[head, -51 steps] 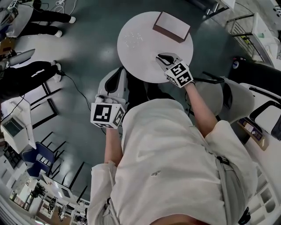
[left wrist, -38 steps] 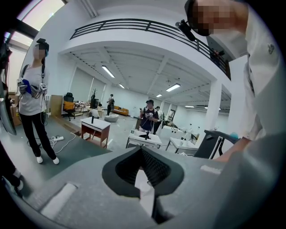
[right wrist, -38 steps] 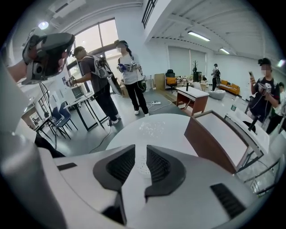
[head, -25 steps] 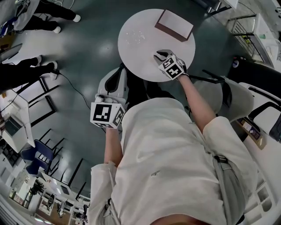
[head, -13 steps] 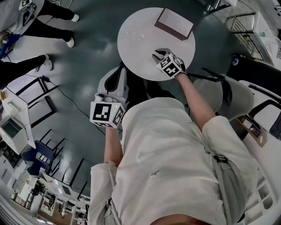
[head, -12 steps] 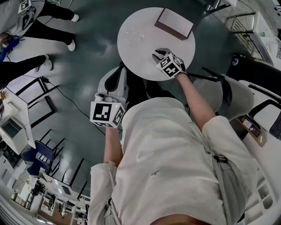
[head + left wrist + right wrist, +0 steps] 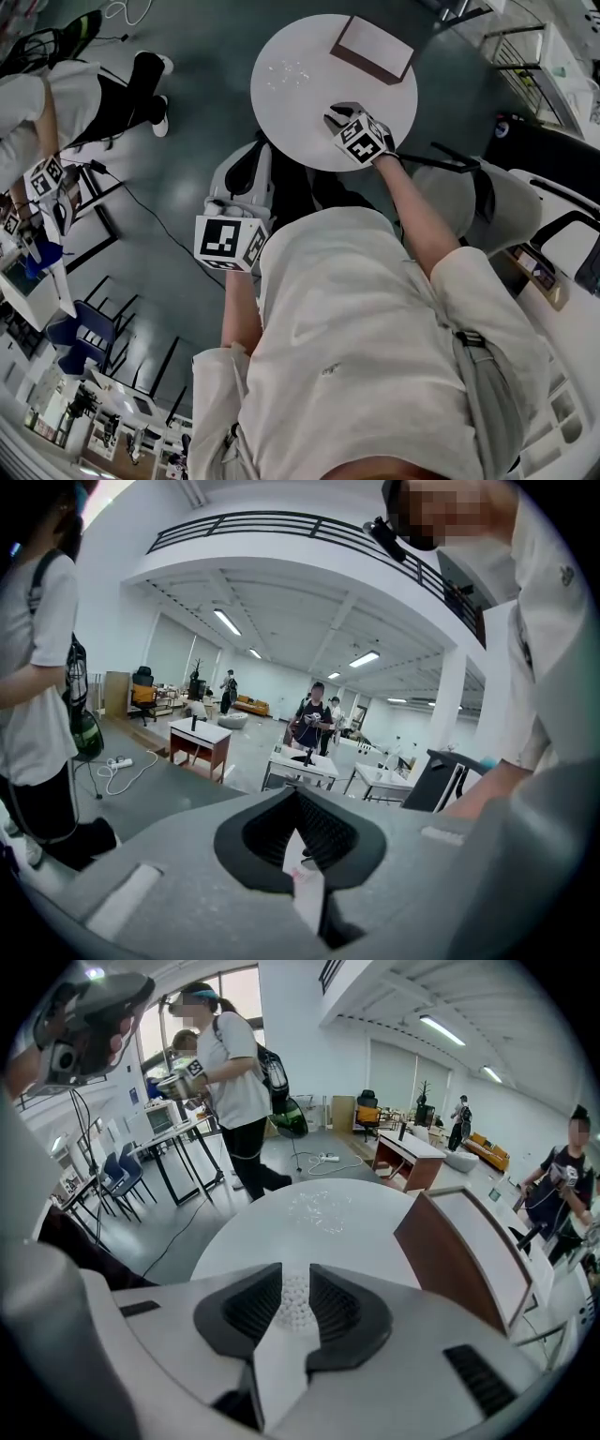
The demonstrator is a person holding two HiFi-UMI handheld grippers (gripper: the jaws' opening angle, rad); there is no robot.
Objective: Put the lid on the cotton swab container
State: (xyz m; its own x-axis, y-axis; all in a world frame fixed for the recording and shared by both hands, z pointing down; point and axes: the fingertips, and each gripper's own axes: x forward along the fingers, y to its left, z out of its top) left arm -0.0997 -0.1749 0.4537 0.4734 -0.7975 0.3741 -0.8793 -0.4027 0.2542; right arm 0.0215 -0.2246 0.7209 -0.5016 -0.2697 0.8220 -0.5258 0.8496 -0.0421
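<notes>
In the right gripper view, a clear container full of white cotton swab heads (image 7: pixel 295 1307) stands between the jaws of my right gripper (image 7: pixel 295 1274). The jaws are opening around it. From the head view, that gripper (image 7: pixel 337 117) is over the near right part of the round white table (image 7: pixel 291 122) and hides the container. A small clear, glinting piece, seemingly the lid (image 7: pixel 286 72), lies alone at the table's far left (image 7: pixel 323 1211). My left gripper (image 7: pixel 251 155) hangs off the table's near edge, jaws shut and empty (image 7: pixel 298 794).
A flat brown box with a white top (image 7: pixel 373 47) lies at the table's far right (image 7: pixel 469 1241). A person in a white shirt (image 7: pixel 56 112) stands on the floor to the left, holding grippers. A black chair (image 7: pixel 450 187) is at my right.
My right gripper has moved a little farther onto the table. The left gripper stayed put. People on the floor at left have shifted, and one in white now stands nearer.
</notes>
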